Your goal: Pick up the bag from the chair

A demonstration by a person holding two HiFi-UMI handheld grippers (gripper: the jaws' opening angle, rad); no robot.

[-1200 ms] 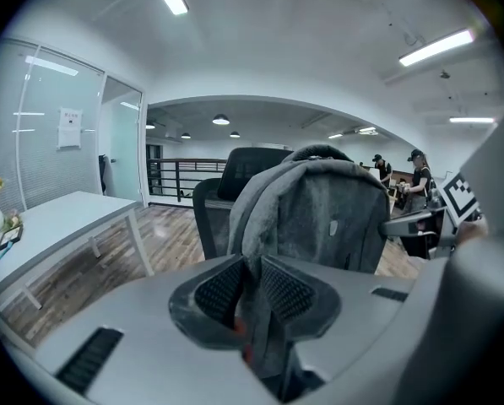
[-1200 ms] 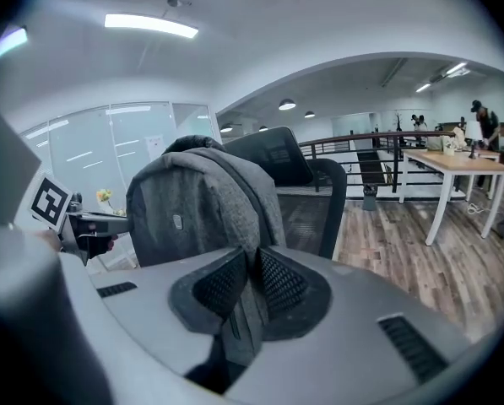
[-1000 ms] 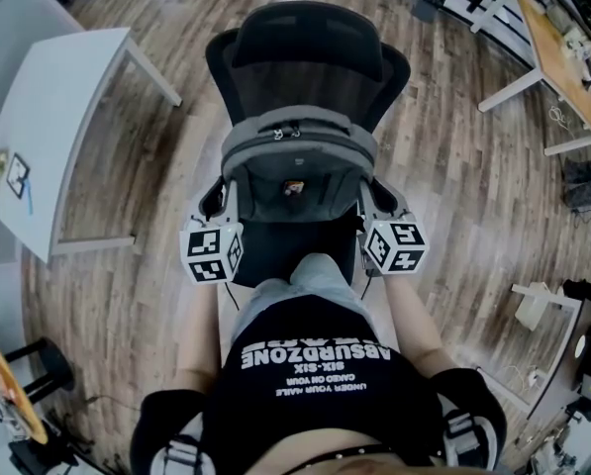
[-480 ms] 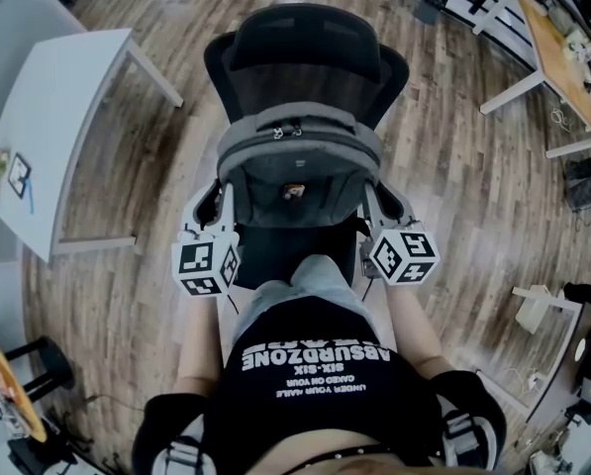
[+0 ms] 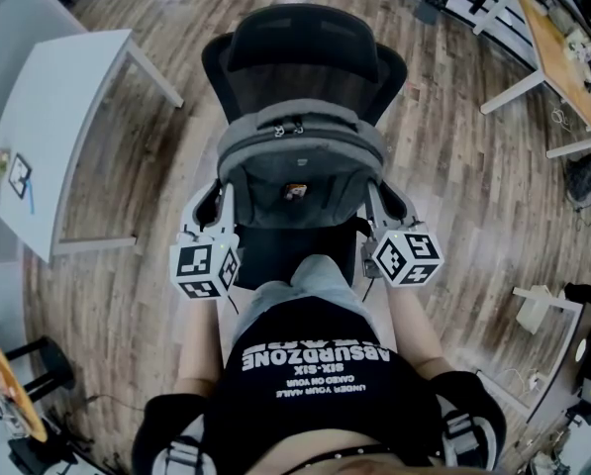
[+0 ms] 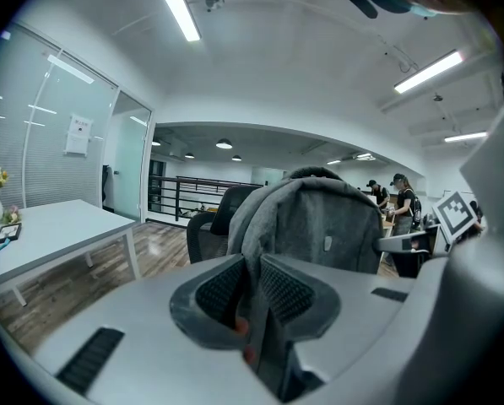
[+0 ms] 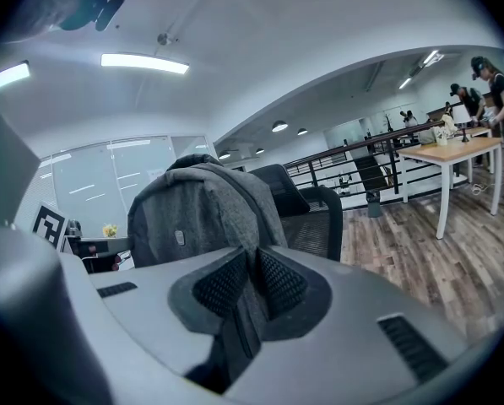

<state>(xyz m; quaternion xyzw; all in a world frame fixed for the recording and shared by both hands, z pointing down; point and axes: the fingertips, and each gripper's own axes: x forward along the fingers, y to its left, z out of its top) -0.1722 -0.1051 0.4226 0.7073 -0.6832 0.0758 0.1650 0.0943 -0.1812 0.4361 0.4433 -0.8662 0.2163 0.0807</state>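
The bag (image 5: 300,161) hides most of the seat of the chair (image 5: 305,52). Left of the bag, the table (image 5: 57,117) runs off the head view's edge, as does the desk (image 5: 562,57) to its upper right. Beyond the bag, the people (image 6: 401,201) are too small to make out. Which part of the bag the left gripper (image 6: 252,277) and right gripper (image 7: 253,268) pinch cannot be told.

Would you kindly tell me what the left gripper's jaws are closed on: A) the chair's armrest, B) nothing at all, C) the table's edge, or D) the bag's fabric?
D: in the left gripper view, the left gripper has its jaws pinched on a fold of the grey bag.
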